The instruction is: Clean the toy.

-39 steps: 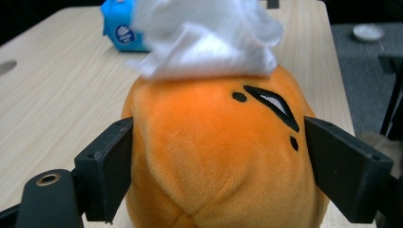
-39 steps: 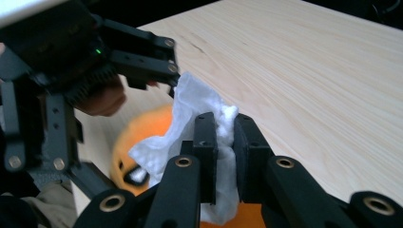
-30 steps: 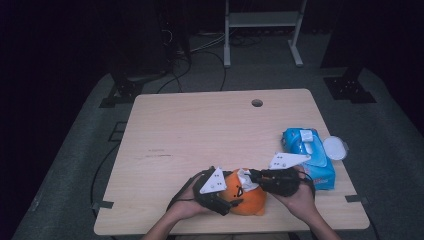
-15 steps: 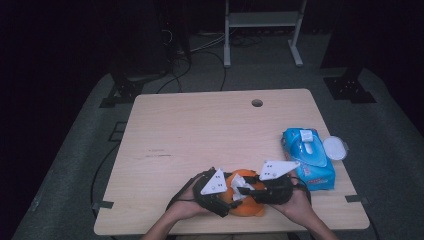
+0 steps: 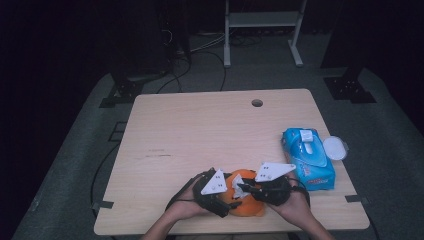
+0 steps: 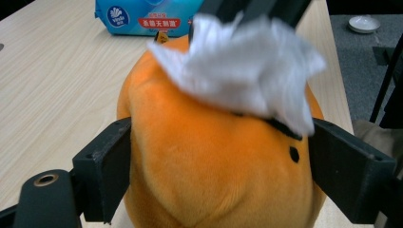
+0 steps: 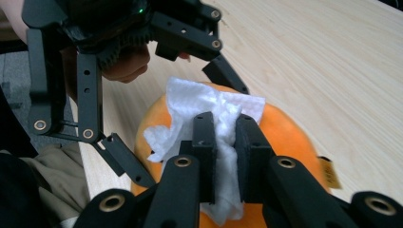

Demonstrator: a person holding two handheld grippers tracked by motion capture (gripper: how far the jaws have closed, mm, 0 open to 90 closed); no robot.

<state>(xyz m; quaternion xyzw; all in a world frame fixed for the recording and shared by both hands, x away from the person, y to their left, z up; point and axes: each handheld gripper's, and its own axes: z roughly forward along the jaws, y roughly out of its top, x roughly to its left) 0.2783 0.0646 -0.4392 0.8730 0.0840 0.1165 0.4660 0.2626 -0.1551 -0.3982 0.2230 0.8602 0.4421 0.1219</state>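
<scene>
A round orange plush toy (image 5: 247, 205) sits near the front edge of the wooden table (image 5: 200, 130). My left gripper (image 5: 227, 200) clasps it from the left, and in the left gripper view both jaws press into the toy's (image 6: 214, 166) sides. My right gripper (image 5: 246, 189) comes in from the right, shut on a crumpled white tissue (image 7: 199, 104) that rests on top of the toy (image 7: 285, 137). Its jaws have just been closing with the tissue between them. The tissue (image 6: 242, 71) covers part of the toy's upper face.
A blue pack of wet wipes (image 5: 307, 157) lies right of the toy, with a round white lid (image 5: 335, 148) beside it at the table's right edge. A cable hole (image 5: 257, 103) is at the far side. A metal stand (image 5: 260, 30) stands behind the table.
My right gripper has moved a little left, in over the toy, and the tissue now lies on the toy's top. The left gripper and toy have stayed put.
</scene>
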